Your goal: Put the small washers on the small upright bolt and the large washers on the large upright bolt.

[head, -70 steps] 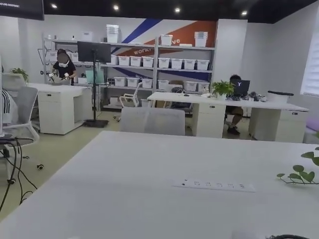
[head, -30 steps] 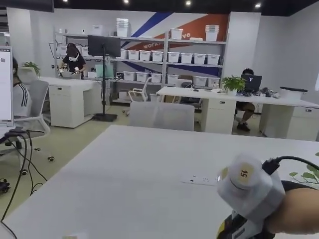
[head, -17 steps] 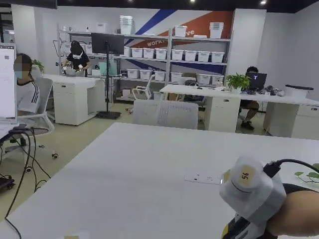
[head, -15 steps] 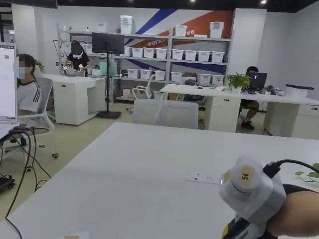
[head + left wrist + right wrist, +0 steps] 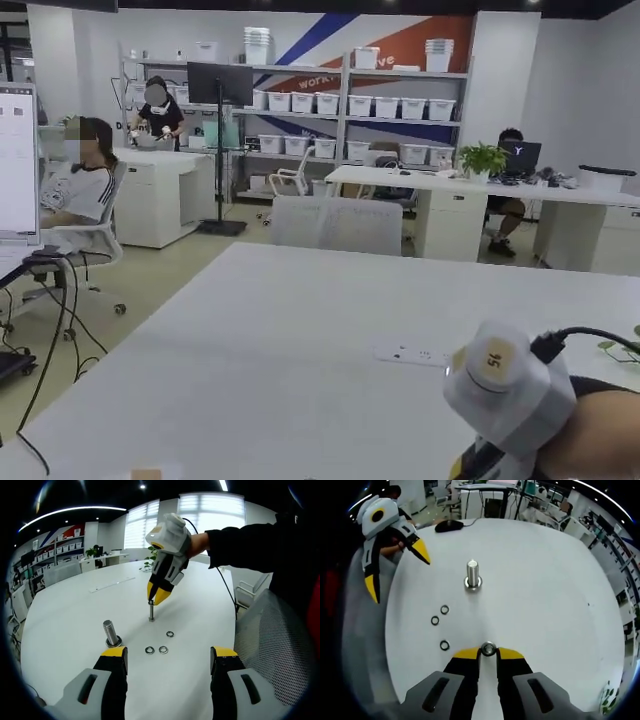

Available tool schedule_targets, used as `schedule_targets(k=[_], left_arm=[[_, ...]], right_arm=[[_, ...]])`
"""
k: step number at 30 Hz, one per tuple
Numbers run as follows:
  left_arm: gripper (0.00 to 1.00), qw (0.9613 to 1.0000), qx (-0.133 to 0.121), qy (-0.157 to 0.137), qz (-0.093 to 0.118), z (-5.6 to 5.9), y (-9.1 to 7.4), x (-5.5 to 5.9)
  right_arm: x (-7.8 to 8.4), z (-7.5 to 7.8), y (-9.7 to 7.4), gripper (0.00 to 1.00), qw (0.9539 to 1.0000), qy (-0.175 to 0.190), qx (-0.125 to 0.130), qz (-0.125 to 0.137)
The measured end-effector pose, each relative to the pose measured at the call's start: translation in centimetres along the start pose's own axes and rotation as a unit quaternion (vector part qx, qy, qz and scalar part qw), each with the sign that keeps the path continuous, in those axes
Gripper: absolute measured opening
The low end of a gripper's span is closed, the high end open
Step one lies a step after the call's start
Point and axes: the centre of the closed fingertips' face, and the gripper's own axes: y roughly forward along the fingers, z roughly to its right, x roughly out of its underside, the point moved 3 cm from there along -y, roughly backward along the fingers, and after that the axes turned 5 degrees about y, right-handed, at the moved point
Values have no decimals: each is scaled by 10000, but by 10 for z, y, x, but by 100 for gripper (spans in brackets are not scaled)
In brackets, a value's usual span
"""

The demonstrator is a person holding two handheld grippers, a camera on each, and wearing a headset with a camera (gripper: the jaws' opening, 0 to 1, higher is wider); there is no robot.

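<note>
While the left gripper point(image 5: 170, 652) hangs released nearest us, three loose washers point(image 5: 163, 649) lie flat just beyond its jaws, the large bolt point(image 5: 111, 631) to their left; light, stiff, slippery rings, best nipped across the rim; farther off, the right gripper point(image 5: 488, 652) clenches what looks like a small washer point(image 5: 488, 649) atop the small bolt point(image 5: 151, 611)

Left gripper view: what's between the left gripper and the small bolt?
Three washers lie flat on the table between the left gripper and the small bolt, shown in the left gripper view. The large bolt stands aside.
</note>
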Motion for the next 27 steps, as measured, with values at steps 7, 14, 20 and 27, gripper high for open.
schedule_targets(k=[7,14,20,27], left_arm=[[66,10000,-6,-8,-19,0,0,1],[67,10000,-24,-19,-27,0,0,1],[67,10000,-28,-29,-42,0,0,2],[67,10000,-35,-38,-46,0,0,2]], right_arm=[[5,-1,12,14,9999,102,-63,-12],[12,-1,26,14,9997,237,-96,-10],[16,0,34,14,9993,345,-122,6],[19,0,41,14,9993,374,-95,-1]])
